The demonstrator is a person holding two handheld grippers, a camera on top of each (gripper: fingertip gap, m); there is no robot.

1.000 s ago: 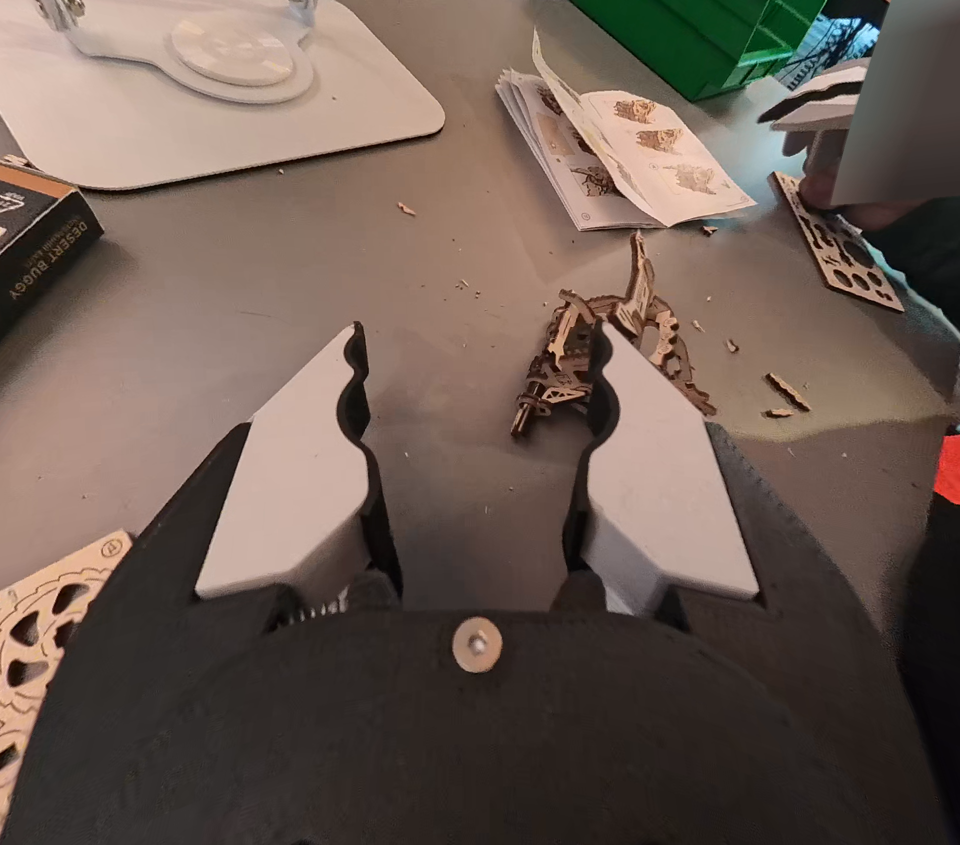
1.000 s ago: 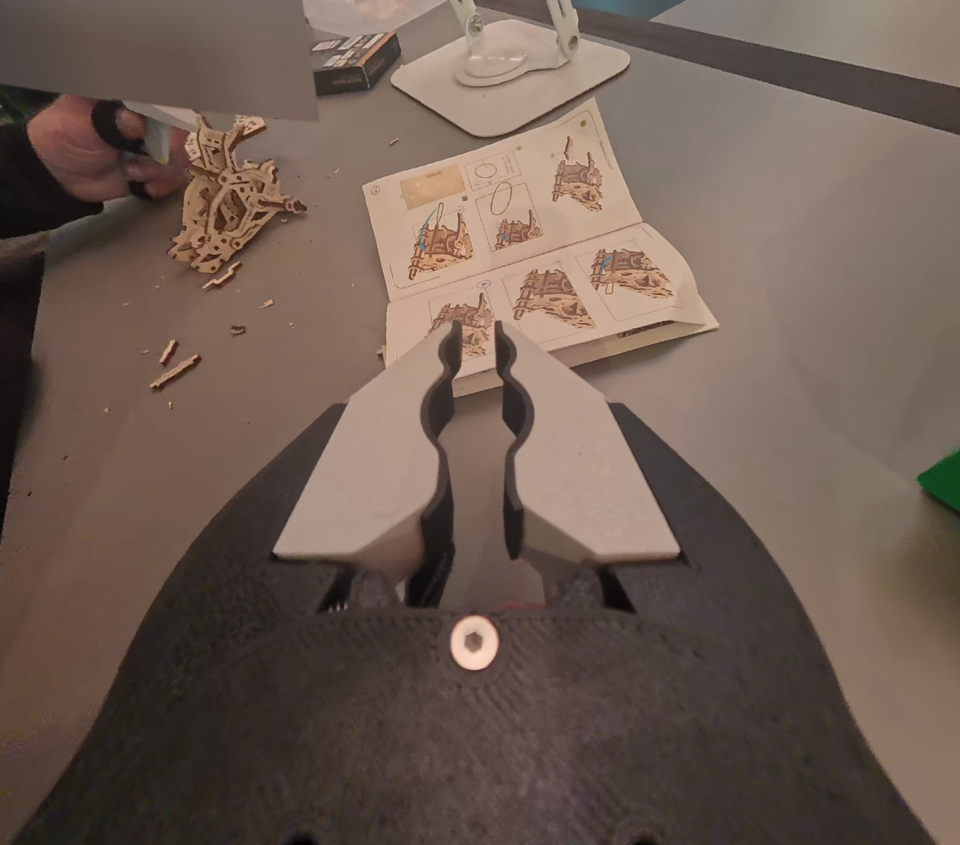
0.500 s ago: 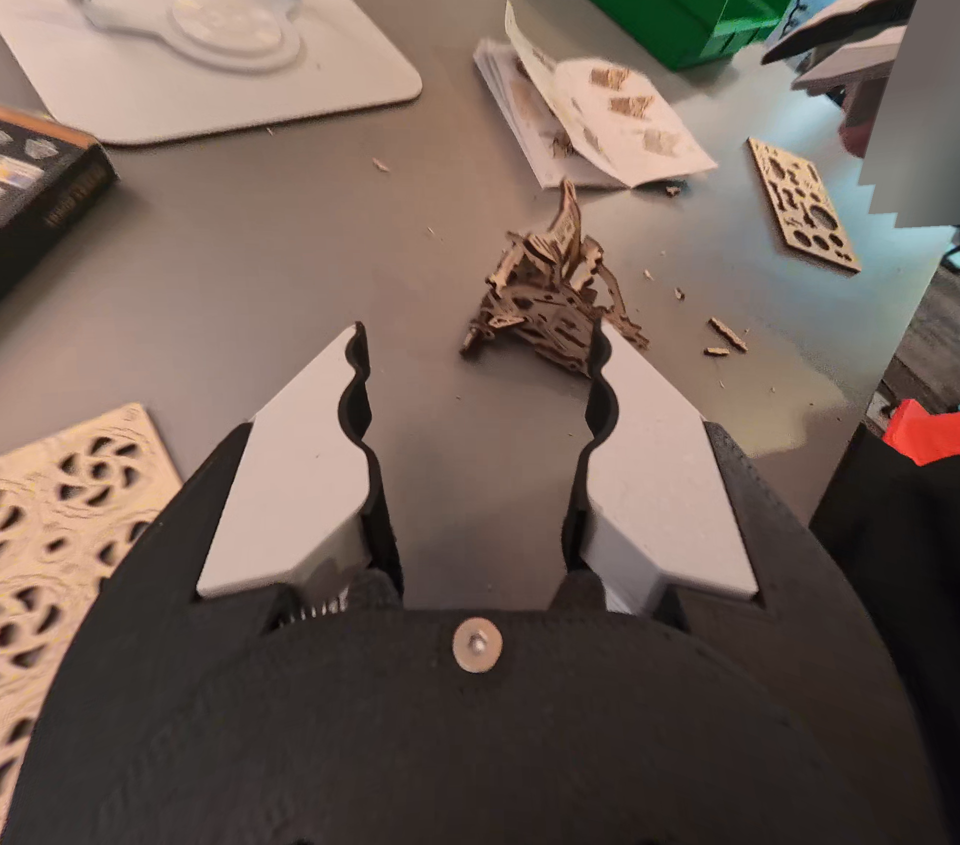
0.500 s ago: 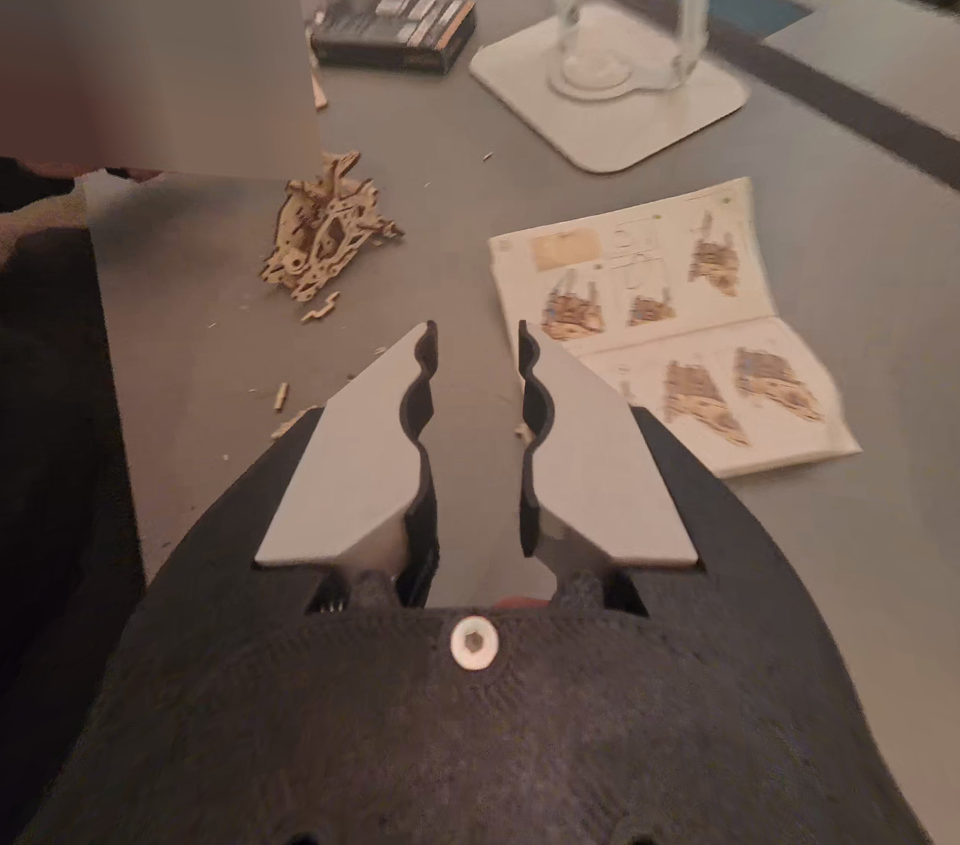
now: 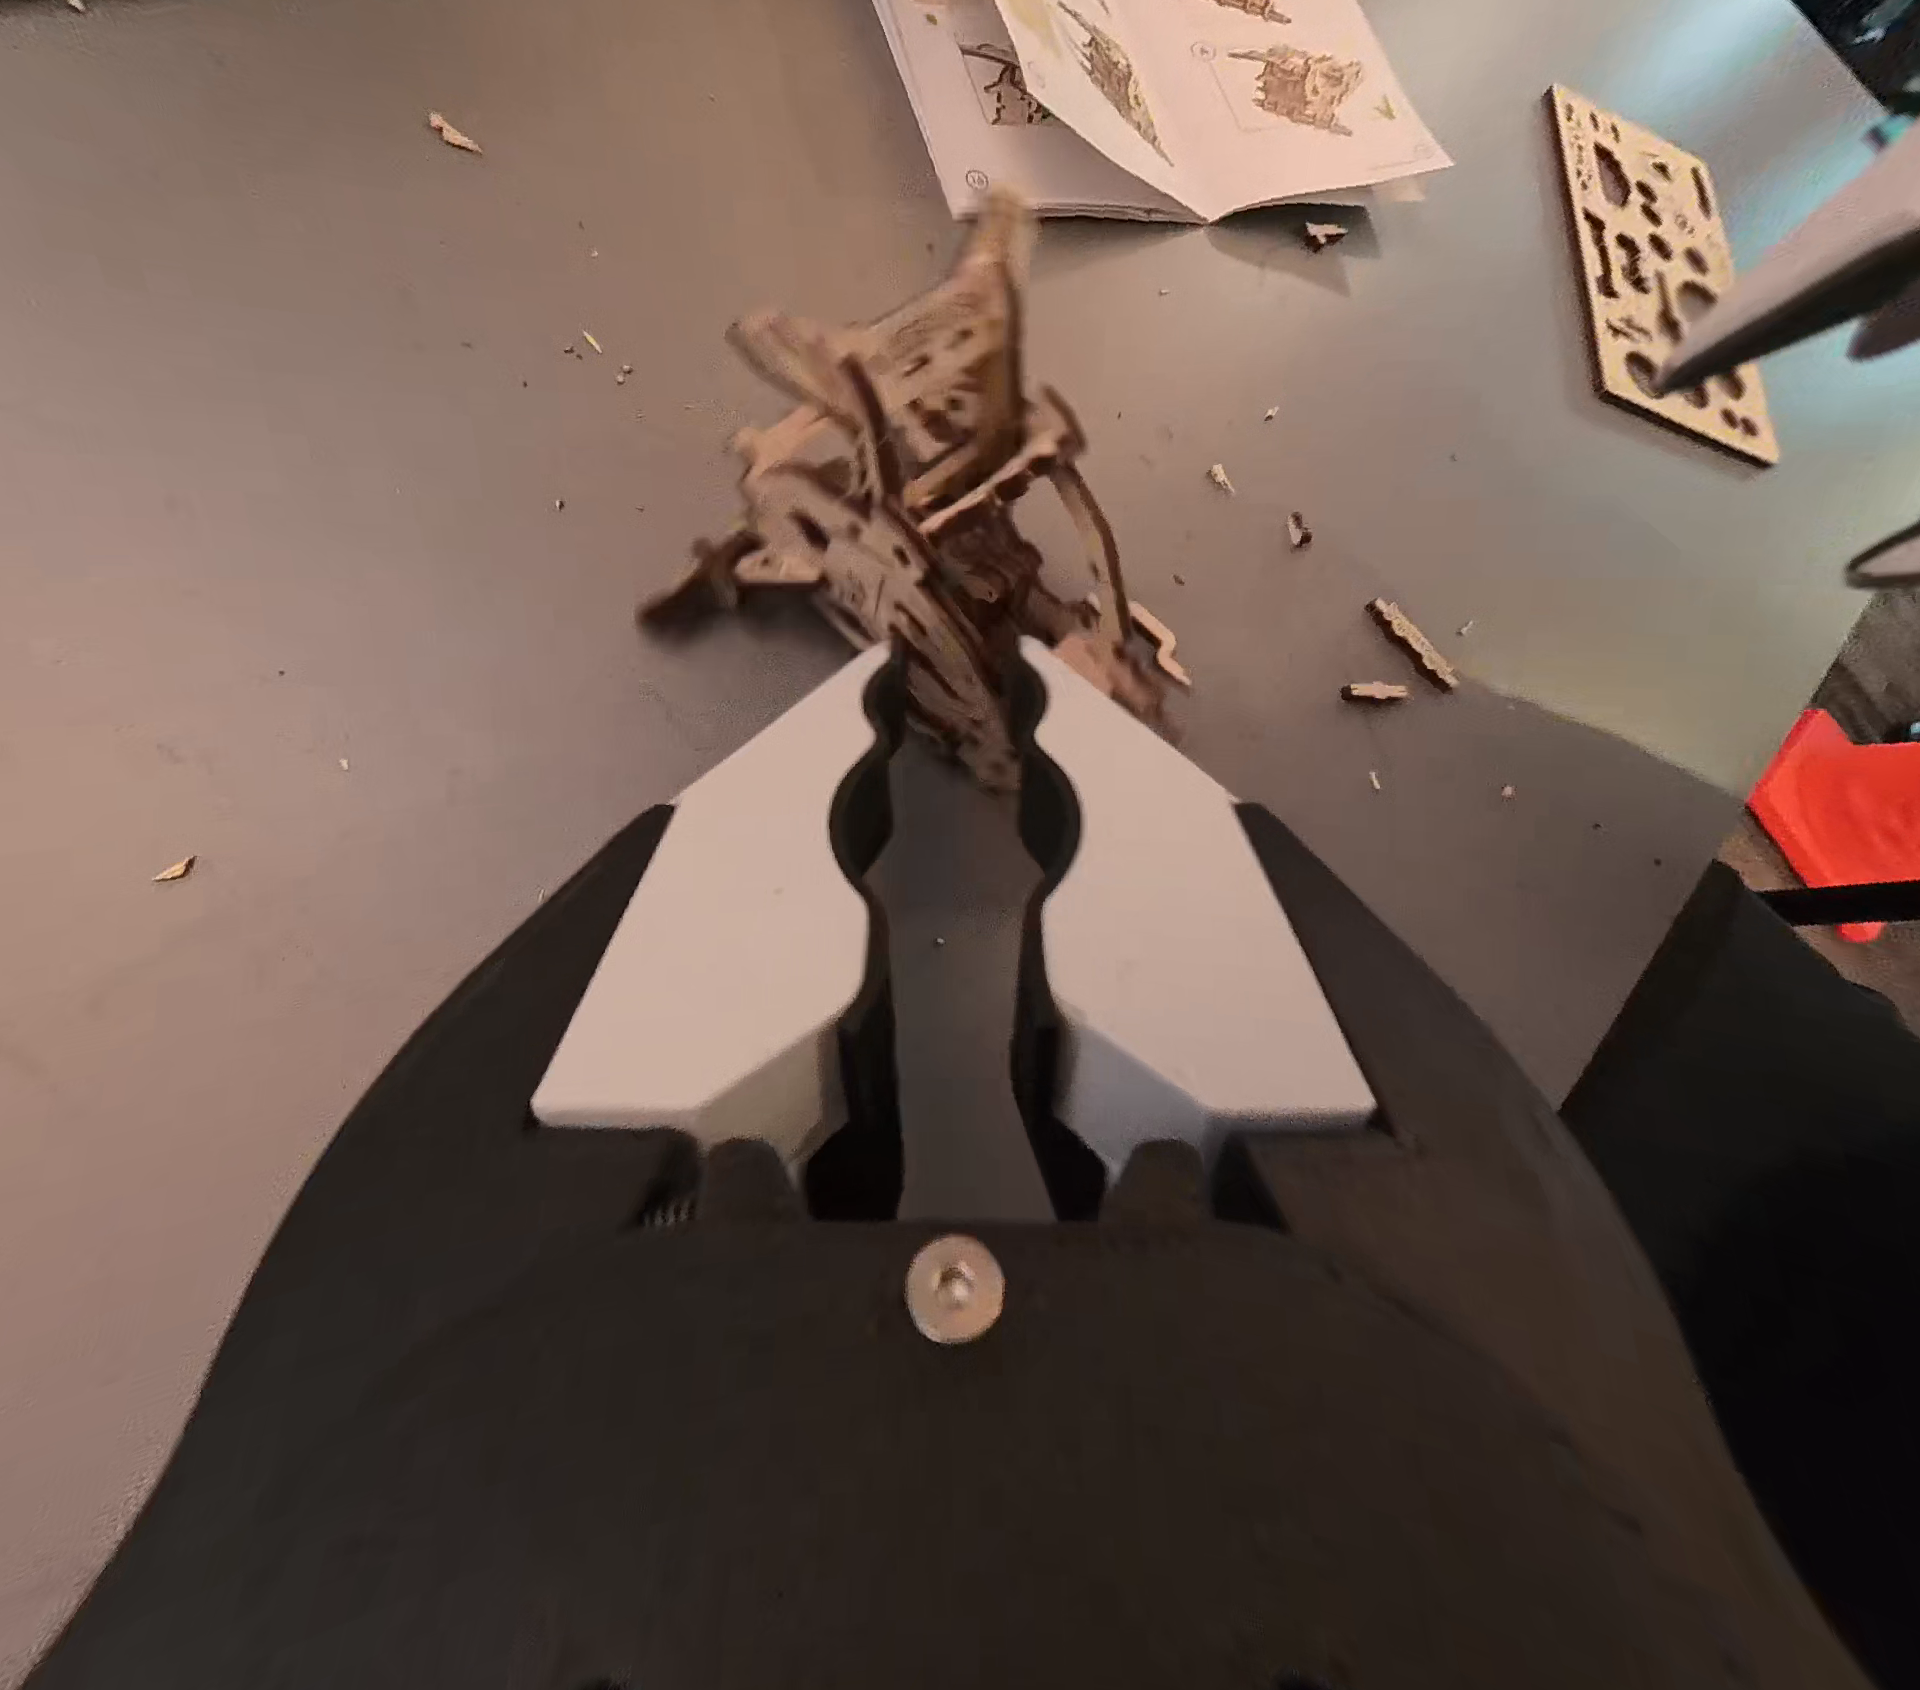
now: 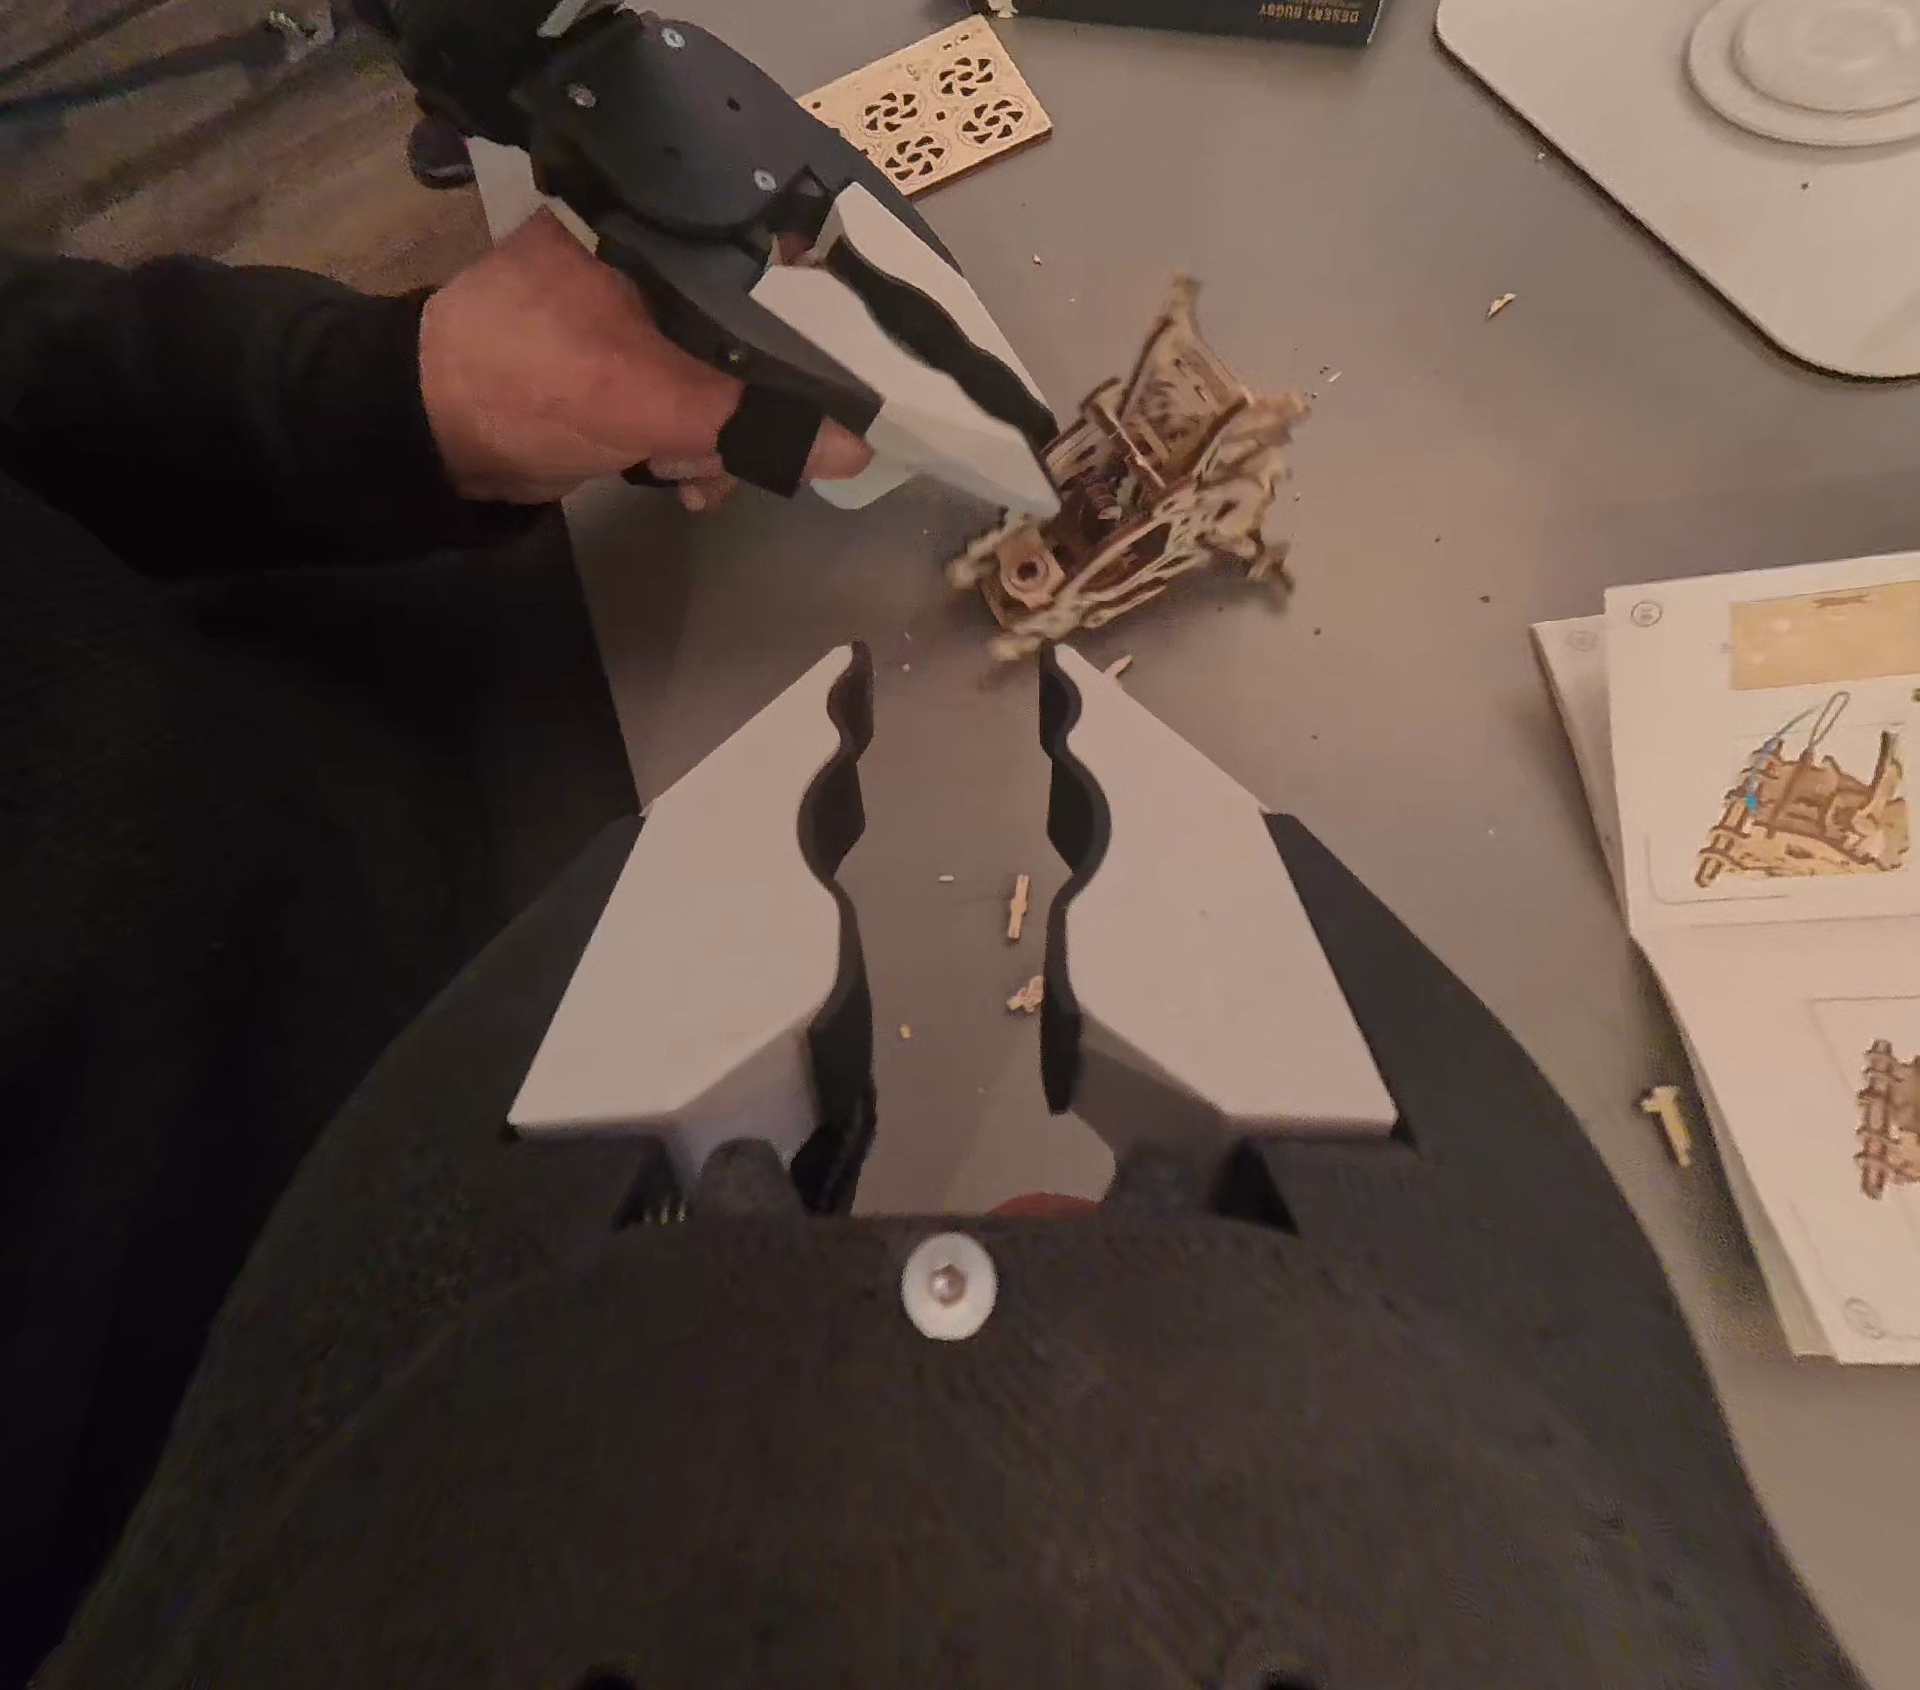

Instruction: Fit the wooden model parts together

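The left gripper [image 5: 954, 684] is pinched on the near edge of the half-built wooden model [image 5: 914, 497], a curved panel caught between its 2 fingertips. The model sits on the grey table [image 5: 312, 497], straight ahead of this gripper, and looks tilted and blurred, so it is probably moving. The right gripper [image 6: 951, 664] is parted and holds nothing; the model [image 6: 1132, 487] lies just beyond its tips, a little to the right.

Risks, as I judge them:

- The hold is on 1 thin edge only. A lift or twist could snap the panel or pop a joint apart.
- The model is open lattice with thin struts sticking out. The right gripper, closing in, could crush or catch 1 of them.
- If the grip slips, the model could tip over toward the instruction booklet [image 5: 1122, 9] beyond it.
- Wood scraps [image 6: 1016, 908] lie between and under the right fingers, and others to the left gripper's right; one could be mistaken for a wanted part or jam under the model.
- The part sheet [image 5: 1652, 279] lies well apart to the left gripper's right, so fetching the next piece means reaching past the model.
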